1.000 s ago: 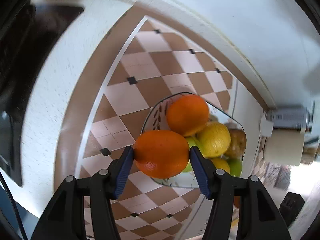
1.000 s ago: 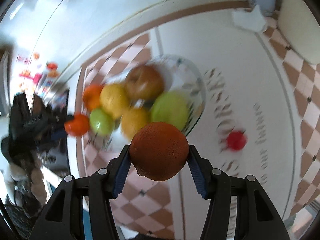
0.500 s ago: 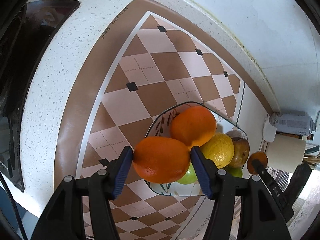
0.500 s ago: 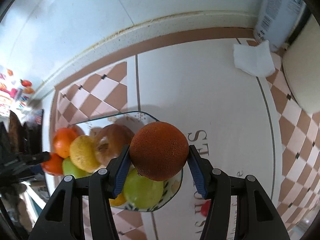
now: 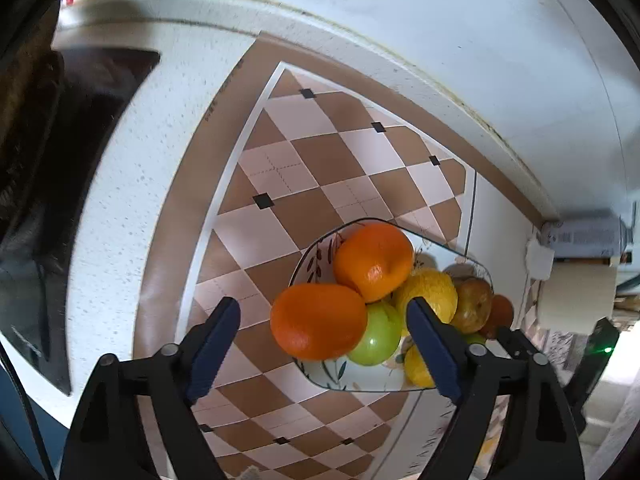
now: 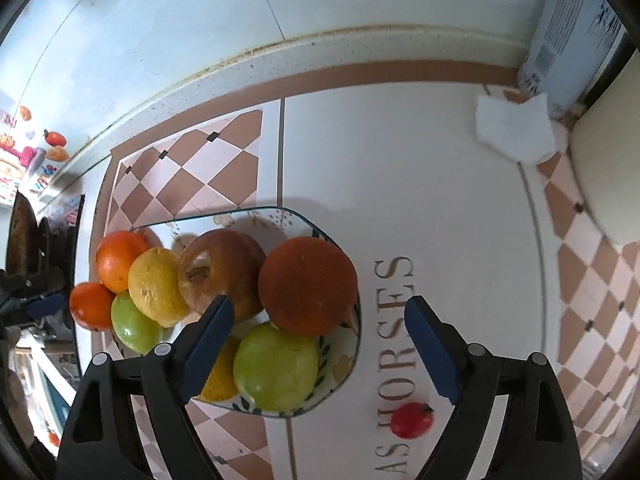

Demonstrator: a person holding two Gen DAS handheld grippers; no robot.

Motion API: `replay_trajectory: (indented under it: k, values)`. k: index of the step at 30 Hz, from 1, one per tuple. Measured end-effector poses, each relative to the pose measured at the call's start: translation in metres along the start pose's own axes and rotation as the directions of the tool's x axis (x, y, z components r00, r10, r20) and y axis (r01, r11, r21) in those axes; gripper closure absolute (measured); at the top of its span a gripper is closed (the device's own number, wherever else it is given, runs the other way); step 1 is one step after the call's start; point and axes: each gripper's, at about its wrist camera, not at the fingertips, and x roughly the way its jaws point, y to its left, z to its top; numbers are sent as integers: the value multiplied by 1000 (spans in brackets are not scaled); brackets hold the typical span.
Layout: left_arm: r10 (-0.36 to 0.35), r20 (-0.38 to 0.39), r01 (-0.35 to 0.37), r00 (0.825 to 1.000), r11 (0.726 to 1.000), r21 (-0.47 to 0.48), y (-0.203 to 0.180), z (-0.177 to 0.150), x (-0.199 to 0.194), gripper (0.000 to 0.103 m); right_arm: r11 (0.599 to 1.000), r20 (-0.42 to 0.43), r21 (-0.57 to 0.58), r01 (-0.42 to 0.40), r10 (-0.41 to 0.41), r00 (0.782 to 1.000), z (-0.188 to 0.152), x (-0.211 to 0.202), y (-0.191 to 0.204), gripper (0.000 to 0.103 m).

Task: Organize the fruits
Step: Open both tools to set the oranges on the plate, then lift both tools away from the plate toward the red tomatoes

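Left wrist view shows the left gripper (image 5: 322,330) spread wide around an orange (image 5: 319,321) resting at the bowl (image 5: 310,261) edge. Right gripper (image 6: 318,326) also gapes, a dark orange (image 6: 307,285) lying among the bowl's fruit.

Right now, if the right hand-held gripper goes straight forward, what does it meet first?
Most likely the dark orange on the bowl; it lies between the open right hand-held gripper's fingers. Depth is unclear.
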Motion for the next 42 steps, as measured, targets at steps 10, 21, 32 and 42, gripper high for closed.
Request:
replay_trajectory:
  k: [10,21,32,42]
  values:
    - [176,108,-194,978,963,187,-29,-60,-17,7,998,18,-4,59,-59,998,-49,-51,26,11]
    - [190,267,-261,945,928,264,-47,-118,-63,7,997,94,-37,75,-71,993,-104,-112,54,11]
    - [115,355,-234,928,920,315,-61,-166,-123,7,998,190,-45,47,-38,981,-143,-184,65,10]
    - [71,391,-215,918,917,338,-64,-202,-170,7,998,254,-63,21,-4,967,-175,-244,76,10]
